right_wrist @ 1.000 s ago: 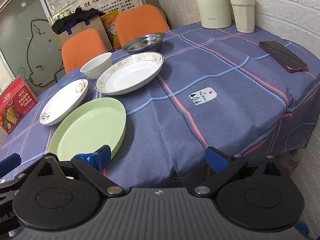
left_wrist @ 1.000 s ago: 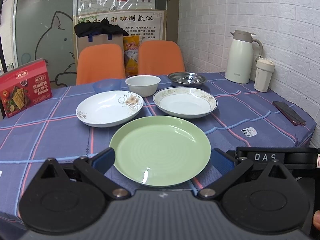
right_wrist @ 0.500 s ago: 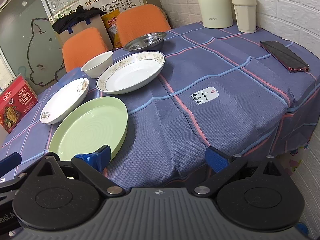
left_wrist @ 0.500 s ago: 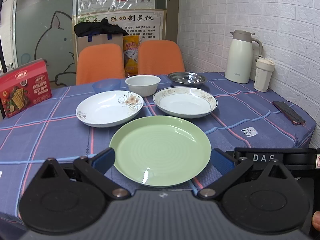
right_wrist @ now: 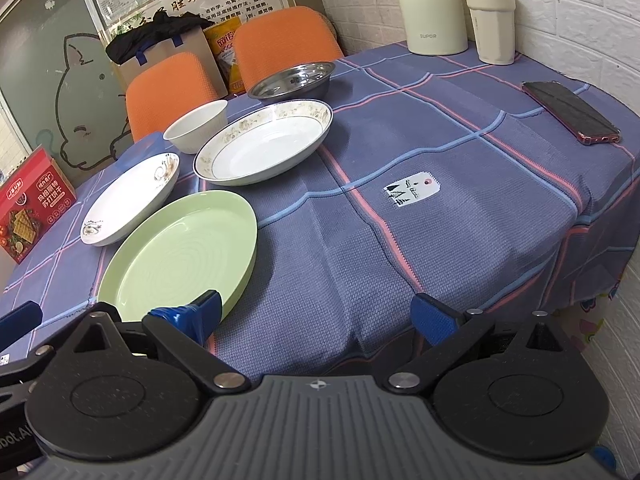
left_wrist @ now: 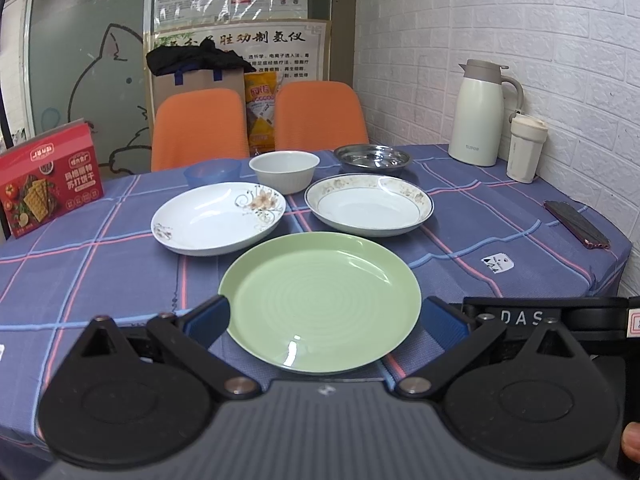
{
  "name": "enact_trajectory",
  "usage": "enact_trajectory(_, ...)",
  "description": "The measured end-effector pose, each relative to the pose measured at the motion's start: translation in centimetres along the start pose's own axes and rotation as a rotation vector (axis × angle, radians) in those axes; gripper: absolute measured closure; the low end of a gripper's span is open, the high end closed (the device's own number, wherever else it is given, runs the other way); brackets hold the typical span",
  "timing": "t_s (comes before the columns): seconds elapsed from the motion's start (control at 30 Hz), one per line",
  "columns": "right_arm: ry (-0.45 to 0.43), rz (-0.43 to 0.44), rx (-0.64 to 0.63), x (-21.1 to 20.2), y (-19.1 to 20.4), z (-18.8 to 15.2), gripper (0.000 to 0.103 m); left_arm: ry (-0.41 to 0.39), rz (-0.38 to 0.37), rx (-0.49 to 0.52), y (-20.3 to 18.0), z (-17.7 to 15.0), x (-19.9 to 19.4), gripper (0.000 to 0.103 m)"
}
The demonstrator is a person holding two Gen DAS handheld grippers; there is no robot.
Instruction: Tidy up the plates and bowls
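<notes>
A green plate (left_wrist: 320,300) (right_wrist: 180,252) lies nearest on the blue checked tablecloth. Behind it sit a white floral plate (left_wrist: 218,218) (right_wrist: 132,196) and a gold-rimmed deep plate (left_wrist: 368,208) (right_wrist: 264,142). Further back stand a white bowl (left_wrist: 285,170) (right_wrist: 196,125), a small blue bowl (left_wrist: 212,171) and a steel dish (left_wrist: 372,157) (right_wrist: 294,78). My left gripper (left_wrist: 326,320) is open, its blue fingers either side of the green plate's near edge. My right gripper (right_wrist: 316,316) is open over the cloth, right of the green plate, holding nothing.
A cream thermos jug (left_wrist: 480,114) and a lidded cup (left_wrist: 526,148) stand by the brick wall at the back right. A phone (right_wrist: 570,112) lies near the right table edge. A red cracker box (left_wrist: 48,176) is at the left. Two orange chairs (left_wrist: 260,120) stand behind.
The right wrist view has shifted slightly forward and up; the plates and bowls have not moved. The left gripper holds still.
</notes>
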State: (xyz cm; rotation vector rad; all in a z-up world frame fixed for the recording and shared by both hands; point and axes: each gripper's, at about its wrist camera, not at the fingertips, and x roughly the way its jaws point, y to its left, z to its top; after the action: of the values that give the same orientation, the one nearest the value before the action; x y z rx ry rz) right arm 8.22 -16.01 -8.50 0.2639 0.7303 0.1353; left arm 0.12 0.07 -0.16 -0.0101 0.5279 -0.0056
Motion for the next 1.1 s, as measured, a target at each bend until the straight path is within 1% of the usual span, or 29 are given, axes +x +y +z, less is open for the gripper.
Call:
enact_trajectory(0.8,0.012,-0.002,-0.011,0.2,0.1,0.1,0.014,0.008,0.000,0.004,0.2,0.1,0.1,0.002)
enact_trajectory(0.97,-0.003,-0.008,-0.038,0.2,0.6,0.8,0.014,0.023,0.030,0.013,2.2,1.1,0.5,0.002)
enact_trajectory(1.03,-0.008,-0.008,-0.088,0.8,1.1,1.0,0.014,0.049,0.038,-0.010,3.7,1.5,1.3,0.002)
enact_trajectory(1.1,0.009,-0.011,-0.142,1.8,2.0,1.1,0.014,0.082,0.035,-0.043,5.4,1.8,2.4,0.002)
